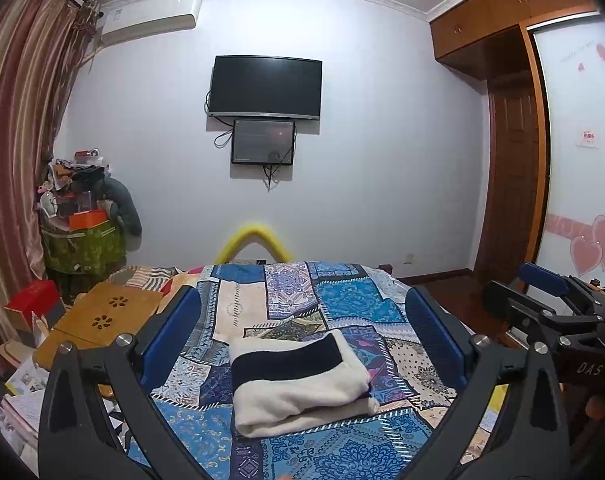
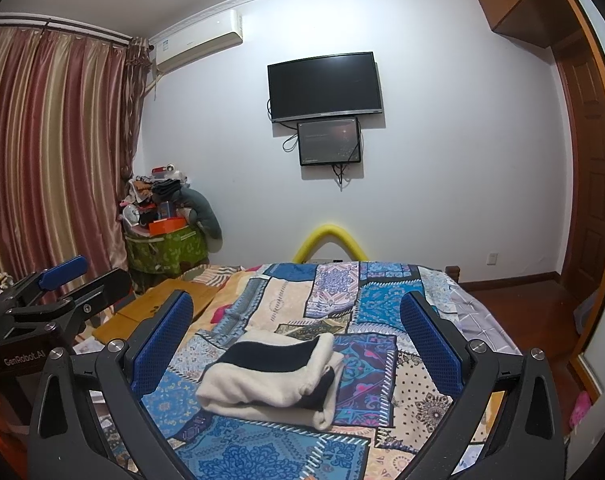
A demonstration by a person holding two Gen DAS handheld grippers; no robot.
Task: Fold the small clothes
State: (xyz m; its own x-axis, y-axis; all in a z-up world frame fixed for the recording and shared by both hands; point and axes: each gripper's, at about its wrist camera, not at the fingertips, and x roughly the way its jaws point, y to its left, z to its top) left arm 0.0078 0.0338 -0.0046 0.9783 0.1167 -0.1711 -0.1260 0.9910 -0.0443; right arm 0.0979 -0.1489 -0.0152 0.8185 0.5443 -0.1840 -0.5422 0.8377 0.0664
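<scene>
Fingers of both grippers stand wide apart and grip nothing. On my left gripper (image 1: 302, 336) the two blue pads (image 1: 174, 332) frame the folded garment (image 1: 298, 380) from above and behind; my right gripper (image 2: 296, 340) frames the same garment (image 2: 274, 380) from slightly further to the right.

Taking the garment as the landmark: it lies on the patchwork bedspread (image 1: 342, 300), on the part of the bed nearest me, between the fingers of each gripper in view but touched by none. It is a cream, fleecy piece with a dark band across the top, stacked in several layers; the open ends of the fold face right, as the right wrist view shows. Left of it, off the bed's edge, sits a low wooden folding table (image 1: 102, 316). Beyond it, on the far wall, hangs a television (image 1: 264, 86) with a smaller screen beneath.

My right gripper also appears at the right margin of the left wrist view (image 1: 542, 292), level with the garment and well clear of it.

Judgement: the bundle looks compact and squared, so the fold appears finished or nearly so. Both sets of fingers being spread and held clear suits a release, leaving the stack undisturbed. Soft pile may let the upper layer creep open.
</scene>
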